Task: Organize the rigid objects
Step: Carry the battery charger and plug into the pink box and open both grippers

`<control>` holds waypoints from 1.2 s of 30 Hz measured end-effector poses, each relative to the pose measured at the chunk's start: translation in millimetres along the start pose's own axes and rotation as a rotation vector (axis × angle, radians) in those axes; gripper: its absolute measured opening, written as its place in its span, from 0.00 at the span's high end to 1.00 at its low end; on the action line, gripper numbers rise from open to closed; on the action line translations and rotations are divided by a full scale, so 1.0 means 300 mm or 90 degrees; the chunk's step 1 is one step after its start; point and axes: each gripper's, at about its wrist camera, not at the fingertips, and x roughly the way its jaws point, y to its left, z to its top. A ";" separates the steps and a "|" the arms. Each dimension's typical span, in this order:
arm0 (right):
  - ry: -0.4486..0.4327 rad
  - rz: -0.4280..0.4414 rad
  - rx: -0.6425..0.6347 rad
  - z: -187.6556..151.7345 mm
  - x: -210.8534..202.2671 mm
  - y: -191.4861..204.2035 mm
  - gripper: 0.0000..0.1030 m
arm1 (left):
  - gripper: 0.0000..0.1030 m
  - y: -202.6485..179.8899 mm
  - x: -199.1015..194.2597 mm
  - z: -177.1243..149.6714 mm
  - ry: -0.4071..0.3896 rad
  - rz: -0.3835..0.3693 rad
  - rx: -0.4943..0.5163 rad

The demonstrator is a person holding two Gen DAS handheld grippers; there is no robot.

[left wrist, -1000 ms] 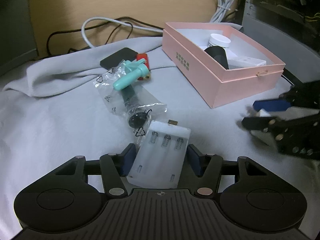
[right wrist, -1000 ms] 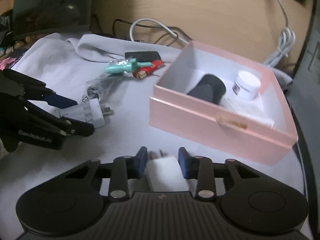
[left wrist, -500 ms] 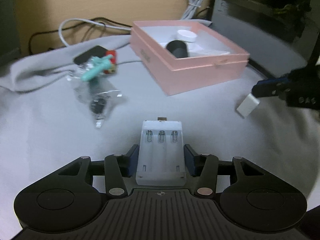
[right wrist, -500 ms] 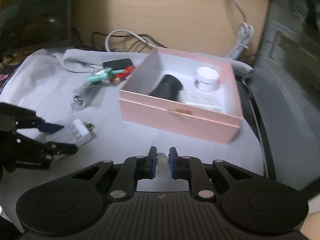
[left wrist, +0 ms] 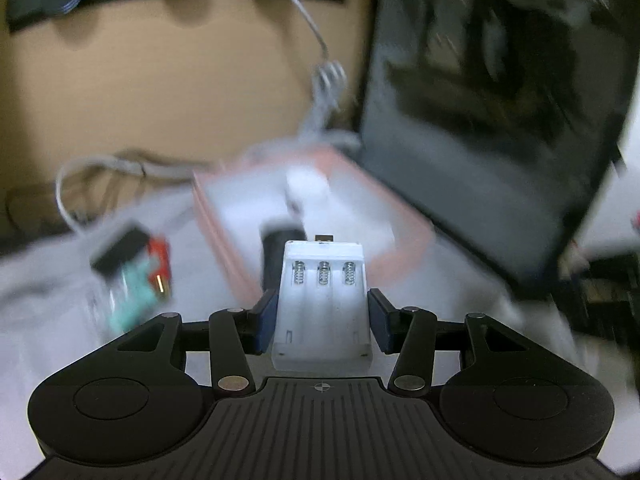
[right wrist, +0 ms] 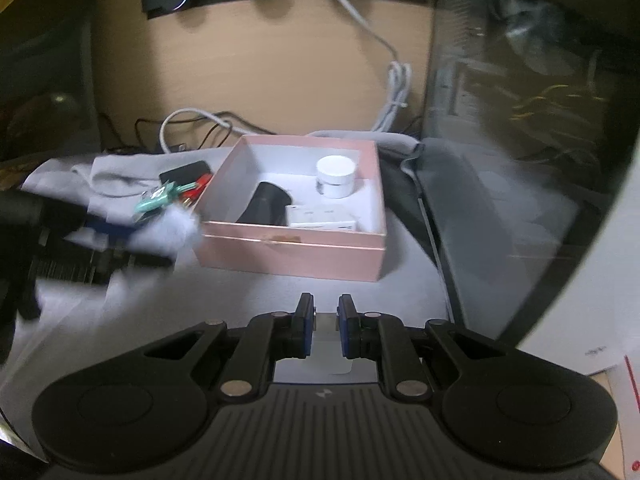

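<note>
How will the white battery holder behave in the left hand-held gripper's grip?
Battery holder looks like rigid moulded plastic, so probably stiff. Its three bays show only springs, no cells: likely light. The smooth flat sides between the left hand-held gripper pads may slip a little.

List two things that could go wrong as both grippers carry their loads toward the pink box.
The left gripper holds the white battery case by its sides only; it could slip out. The pink box already holds a black cylinder, white jar and flat white pack, so drops may collide.

Pink box [right wrist: 294, 254], white battery holder [left wrist: 323, 300], white jar [right wrist: 335, 172], black cylinder [right wrist: 266, 204], grey cloth [right wrist: 240, 292], blue-padded black claws.
</note>
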 end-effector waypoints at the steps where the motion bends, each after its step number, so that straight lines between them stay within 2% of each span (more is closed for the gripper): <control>1: -0.003 -0.004 0.004 -0.004 -0.009 -0.005 0.88 | 0.49 0.005 0.007 0.039 -0.015 0.004 -0.003; 4: -0.013 -0.017 0.018 -0.015 -0.034 -0.019 0.88 | 0.49 0.021 0.059 0.176 -0.072 0.012 -0.005; 6: -0.015 -0.021 0.025 -0.021 -0.041 -0.024 0.88 | 0.48 0.046 0.134 0.258 -0.087 0.002 -0.040; 9: -0.014 -0.033 0.026 -0.028 -0.044 -0.026 0.88 | 0.50 0.092 0.324 0.319 0.002 0.017 -0.088; 11: -0.017 -0.042 0.026 -0.031 -0.048 -0.030 0.88 | 0.49 0.114 0.383 0.317 0.001 0.032 -0.113; 12: -0.017 -0.046 0.026 -0.036 -0.053 -0.032 0.88 | 0.50 0.124 0.388 0.309 -0.007 0.045 -0.130; 15: -0.009 -0.059 0.038 -0.047 -0.056 -0.054 0.88 | 0.51 0.156 0.342 0.274 -0.035 0.042 -0.171; 17: -0.001 -0.058 0.047 -0.048 -0.047 -0.072 0.88 | 0.51 0.173 0.296 0.230 -0.039 0.041 -0.169; 21: -0.001 -0.035 0.058 0.002 -0.014 -0.092 0.88 | 0.50 0.218 0.167 0.067 -0.028 0.070 -0.175; 25: -0.047 0.001 0.042 0.151 0.029 -0.081 0.88 | 0.50 0.274 0.068 -0.104 0.006 0.108 -0.239; 29: -0.142 0.017 0.020 0.381 0.085 -0.056 0.87 | 0.50 0.321 0.024 -0.209 0.048 0.153 -0.277; 30: -0.154 0.016 0.025 0.426 0.105 -0.057 0.81 | 0.51 0.335 0.013 -0.221 0.054 0.163 -0.279; 31: -0.153 0.016 0.027 0.473 0.130 -0.052 0.66 | 0.51 0.346 0.000 -0.232 0.059 0.171 -0.280; 33: -0.159 0.020 0.023 0.514 0.161 -0.028 0.55 | 0.51 0.369 -0.008 -0.231 0.056 0.181 -0.279; 36: -0.148 0.041 -0.006 0.480 0.190 0.032 0.52 | 0.51 0.399 -0.001 -0.215 0.055 0.190 -0.280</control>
